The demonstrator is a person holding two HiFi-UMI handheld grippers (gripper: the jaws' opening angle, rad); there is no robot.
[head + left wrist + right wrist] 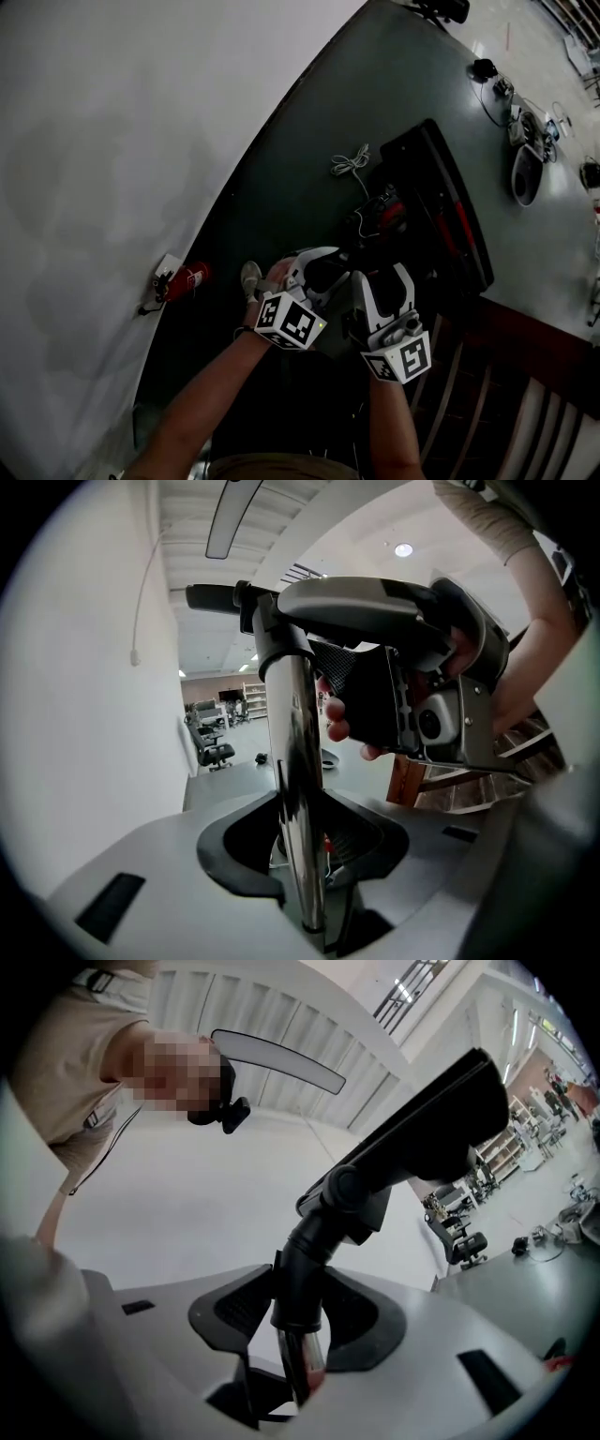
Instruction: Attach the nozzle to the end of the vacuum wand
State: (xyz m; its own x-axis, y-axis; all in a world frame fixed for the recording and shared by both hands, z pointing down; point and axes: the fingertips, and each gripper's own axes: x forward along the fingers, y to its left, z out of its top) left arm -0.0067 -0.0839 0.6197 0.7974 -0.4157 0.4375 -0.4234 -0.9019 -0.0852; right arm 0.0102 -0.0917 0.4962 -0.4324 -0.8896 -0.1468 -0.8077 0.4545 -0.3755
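Observation:
In the left gripper view a chrome wand (pixel 298 761) stands upright between my left gripper's (pixel 302 855) jaws, which are shut on it. At its top sits the grey and black nozzle (pixel 375 607). The right gripper view shows the nozzle's black neck (pixel 302 1279) pinched by my right gripper (pixel 298 1321), with the chrome wand end (pixel 302 1368) just below and the wide floor head (pixel 422 1138) above. The dark head view has the left gripper (pixel 314 267) and right gripper (pixel 380 281) side by side, and the long black head (pixel 441 206) beyond them.
A white wall fills the head view's left, with a red extinguisher (pixel 187 278) at its foot. A white cable (pixel 351 164) lies on the dark floor. A wooden frame (pixel 487 375) stands at the lower right. Small items (pixel 525 173) sit far right.

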